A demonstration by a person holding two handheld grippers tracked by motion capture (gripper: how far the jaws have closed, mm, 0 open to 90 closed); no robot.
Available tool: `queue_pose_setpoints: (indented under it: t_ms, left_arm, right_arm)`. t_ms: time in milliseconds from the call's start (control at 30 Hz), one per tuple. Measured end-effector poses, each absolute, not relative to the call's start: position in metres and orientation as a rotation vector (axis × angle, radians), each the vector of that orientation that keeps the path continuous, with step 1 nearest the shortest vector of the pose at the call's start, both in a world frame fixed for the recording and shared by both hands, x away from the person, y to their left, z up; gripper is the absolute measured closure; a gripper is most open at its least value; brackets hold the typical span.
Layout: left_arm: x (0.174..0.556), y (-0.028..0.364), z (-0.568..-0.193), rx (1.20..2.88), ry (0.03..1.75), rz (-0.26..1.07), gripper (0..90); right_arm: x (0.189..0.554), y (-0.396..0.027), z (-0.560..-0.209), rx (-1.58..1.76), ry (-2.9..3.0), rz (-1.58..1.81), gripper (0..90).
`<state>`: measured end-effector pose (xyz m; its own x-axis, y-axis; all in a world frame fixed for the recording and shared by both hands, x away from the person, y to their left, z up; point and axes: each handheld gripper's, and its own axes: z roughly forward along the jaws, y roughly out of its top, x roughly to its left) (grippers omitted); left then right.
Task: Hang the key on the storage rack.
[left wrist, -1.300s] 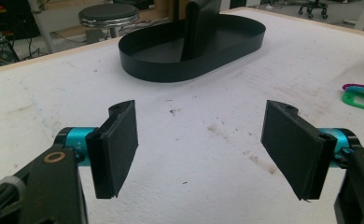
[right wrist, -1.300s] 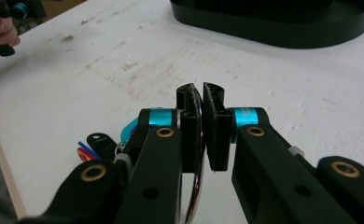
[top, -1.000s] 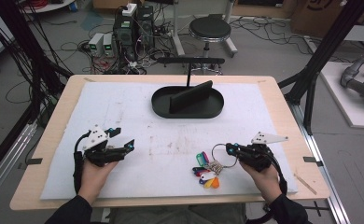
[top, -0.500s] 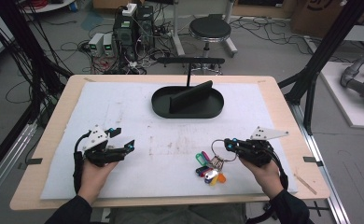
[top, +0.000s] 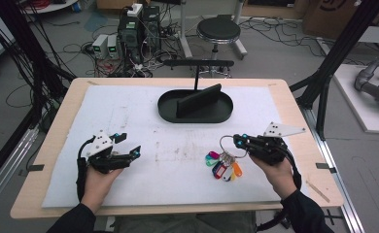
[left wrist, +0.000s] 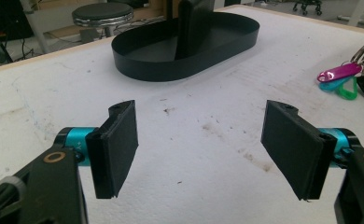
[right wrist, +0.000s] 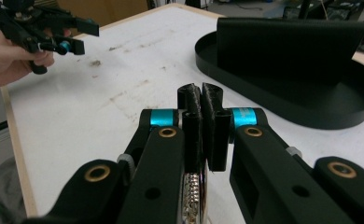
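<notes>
Your right gripper (top: 238,141) has its jaws pressed together on the metal ring of the key bunch (top: 222,162), which puts the bunch in front of the black oval tray (top: 196,113) and toward your right. You hold the ring rather than a tag, so the coloured tags hang free below it and their lower ends seem to rest on the white mat (top: 129,107) or hang just above it; which of the two cannot be told. In the right gripper view the two pads (right wrist: 190,100) meet, with the ring's bright metal between the arms beneath them.

Your left gripper (top: 128,145) rests well to the left of the tray's near side, jaws spread wide and nothing between them. It is parked there so that it is clear of the carrying hand. In the left gripper view the tray (left wrist: 185,46) lies ahead of the open pads and the tags (left wrist: 341,77) lie off to the side.

The tray stands open-topped with an upright divider (top: 198,99) across it, a likely drop place for the keys; the near compartment appears easiest to reach.
</notes>
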<state>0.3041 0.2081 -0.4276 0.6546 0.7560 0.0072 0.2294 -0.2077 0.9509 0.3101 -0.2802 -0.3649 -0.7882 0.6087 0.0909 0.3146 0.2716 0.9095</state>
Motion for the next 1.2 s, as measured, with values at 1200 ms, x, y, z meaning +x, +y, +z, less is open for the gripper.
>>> queue_pose_setpoints:
  t_ms: [1200]
  left_arm:
    - [0.305,0.209,-0.428,1.756,0.783,0.578,27.2]
  right_arm:
    - [0.354,-0.280,-0.304,0.751,2.176,1.604,87.7]
